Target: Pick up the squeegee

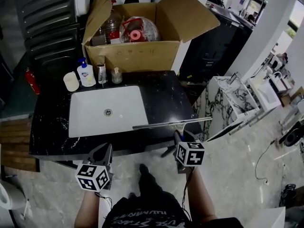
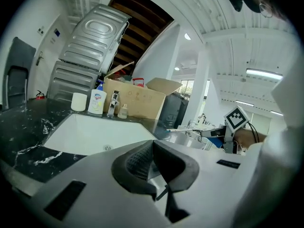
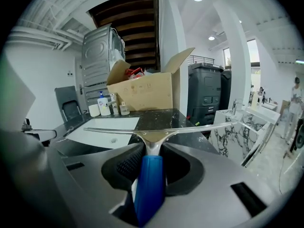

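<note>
From where I stand, the right gripper [image 3: 151, 151] is clamped on the blue handle of the squeegee [image 3: 156, 131]. It holds the long blade crosswise just off the front right corner of the sink [image 1: 95, 113]. The left gripper [image 2: 152, 148] hangs in front of the sink, its jaws pressed together on nothing. The squeegee looks light and stiff, a thin metal bar on a smooth plastic grip. I'd judge that grip a bit slippery, and the wide blade likely to swing. Gripping the handle close to the neck looks soundest.
</note>
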A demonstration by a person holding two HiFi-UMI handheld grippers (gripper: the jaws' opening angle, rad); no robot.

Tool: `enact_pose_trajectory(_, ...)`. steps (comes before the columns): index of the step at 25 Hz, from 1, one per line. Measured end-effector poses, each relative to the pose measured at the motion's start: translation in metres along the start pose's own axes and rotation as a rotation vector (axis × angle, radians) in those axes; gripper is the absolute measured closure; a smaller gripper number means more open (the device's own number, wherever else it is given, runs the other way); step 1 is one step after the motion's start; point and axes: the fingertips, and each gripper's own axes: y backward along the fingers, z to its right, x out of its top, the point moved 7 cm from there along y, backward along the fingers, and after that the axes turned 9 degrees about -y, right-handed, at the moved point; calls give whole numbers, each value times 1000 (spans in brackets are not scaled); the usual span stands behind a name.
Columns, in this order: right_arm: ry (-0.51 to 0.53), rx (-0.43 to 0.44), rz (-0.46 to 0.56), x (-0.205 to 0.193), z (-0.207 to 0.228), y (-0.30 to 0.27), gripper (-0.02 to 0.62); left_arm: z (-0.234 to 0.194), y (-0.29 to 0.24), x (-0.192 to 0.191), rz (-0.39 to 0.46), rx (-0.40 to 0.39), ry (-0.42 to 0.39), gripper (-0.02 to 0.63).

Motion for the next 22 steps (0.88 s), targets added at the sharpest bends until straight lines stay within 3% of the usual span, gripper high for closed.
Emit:
enact_pose_trajectory(9, -18, -24, 10, -47, -10, 62, 457, 19, 52, -28, -12, -37, 7, 586)
enact_pose_trajectory(22, -2, 37, 7, -83, -9, 109, 459, 59, 90, -48, -32, -15, 18, 586)
